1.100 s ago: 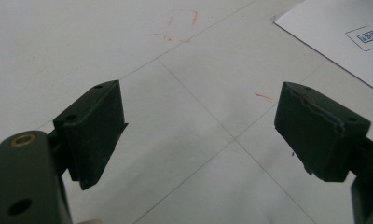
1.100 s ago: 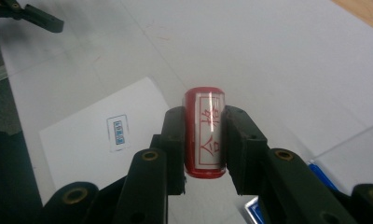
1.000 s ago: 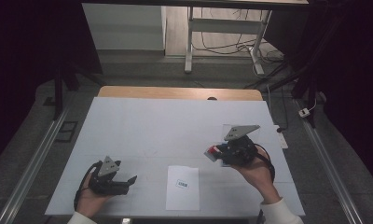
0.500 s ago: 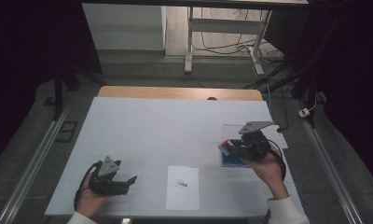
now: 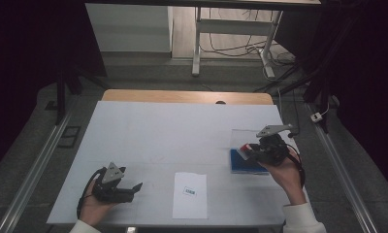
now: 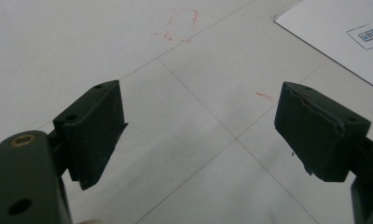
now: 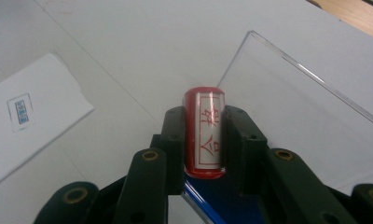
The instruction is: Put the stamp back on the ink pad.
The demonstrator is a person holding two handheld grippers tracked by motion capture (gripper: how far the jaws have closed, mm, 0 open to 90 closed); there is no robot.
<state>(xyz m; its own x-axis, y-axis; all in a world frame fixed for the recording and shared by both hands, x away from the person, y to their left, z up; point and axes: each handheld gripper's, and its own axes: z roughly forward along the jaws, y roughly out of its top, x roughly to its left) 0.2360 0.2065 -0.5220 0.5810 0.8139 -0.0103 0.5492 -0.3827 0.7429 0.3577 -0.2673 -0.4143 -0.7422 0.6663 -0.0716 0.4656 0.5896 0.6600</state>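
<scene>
My right gripper (image 5: 250, 149) (image 7: 204, 140) is shut on a red stamp (image 7: 204, 133) with a white face bearing red characters; the stamp's red shows at the jaw tips (image 5: 244, 147). It hovers over a blue ink pad (image 5: 244, 162) (image 7: 222, 205) whose clear lid (image 7: 306, 112) stands open, at the table's right side. A white sheet of paper (image 5: 190, 194) (image 7: 31, 126) with a small blue printed label lies near the front edge, in the middle. My left gripper (image 5: 134, 190) (image 6: 198, 135) rests at the front left, open, with bare table between its jaws.
The white table top (image 5: 182, 131) has faint lines and small red marks (image 6: 182, 25). A wooden strip (image 5: 182, 96) runs along its far edge. Metal rails flank the table, and a stand with cables (image 5: 231, 43) sits on the floor beyond.
My right gripper has carried the red stamp rightward, away from the paper, to above the blue ink pad. The left gripper has stayed where it was.
</scene>
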